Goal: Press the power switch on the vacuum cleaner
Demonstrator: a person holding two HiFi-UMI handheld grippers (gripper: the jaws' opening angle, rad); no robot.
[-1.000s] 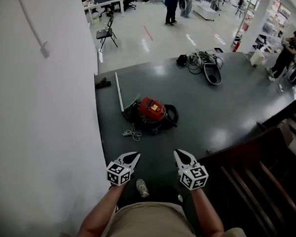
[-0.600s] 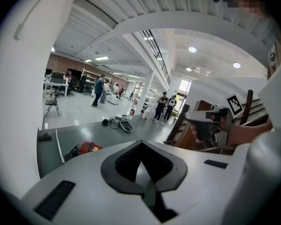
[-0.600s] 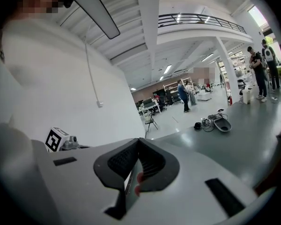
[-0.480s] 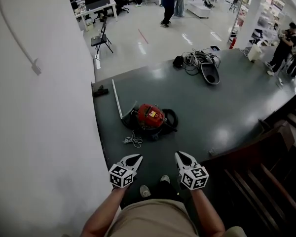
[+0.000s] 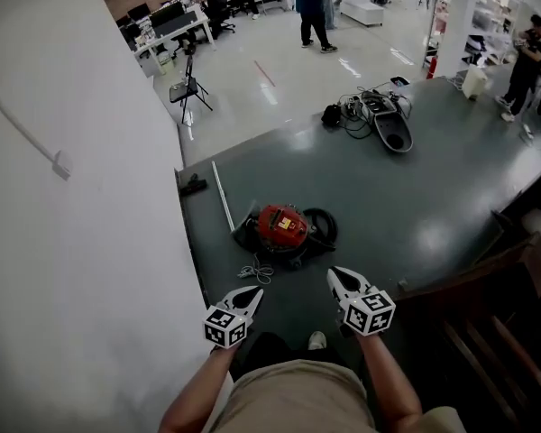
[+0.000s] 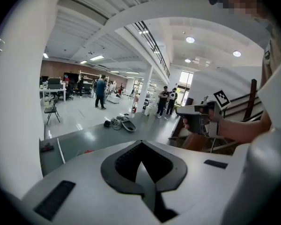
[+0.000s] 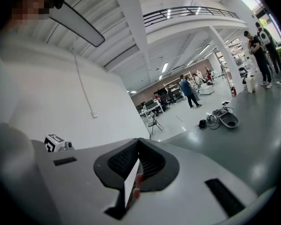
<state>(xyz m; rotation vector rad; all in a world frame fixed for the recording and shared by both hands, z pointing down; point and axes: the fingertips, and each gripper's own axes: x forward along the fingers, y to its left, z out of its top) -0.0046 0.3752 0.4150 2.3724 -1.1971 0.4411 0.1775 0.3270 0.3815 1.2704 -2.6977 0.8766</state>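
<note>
— Red vacuum cleaner [image 5: 282, 227] on the dark floor [image 5: 415, 197] sits lower in the head view than a second ago. Closer?
— Closer, yes: the person has stepped toward it. It's mid-frame and still well apart from both tools, so I'd say the switch is out of reach.
— And the tools?
— Left gripper [image 5: 251, 292] and right gripper [image 5: 336, 275], low in frame: jaws together, empty, touching nothing.

Head camera: high, steeply down, far above floor [image 5: 415, 197]. Cameras on left gripper [image 5: 251, 294] and right gripper [image 5: 335, 276]: close behind jaws, facing forward, level. All three share the cable pile [image 5: 356, 108].
</note>
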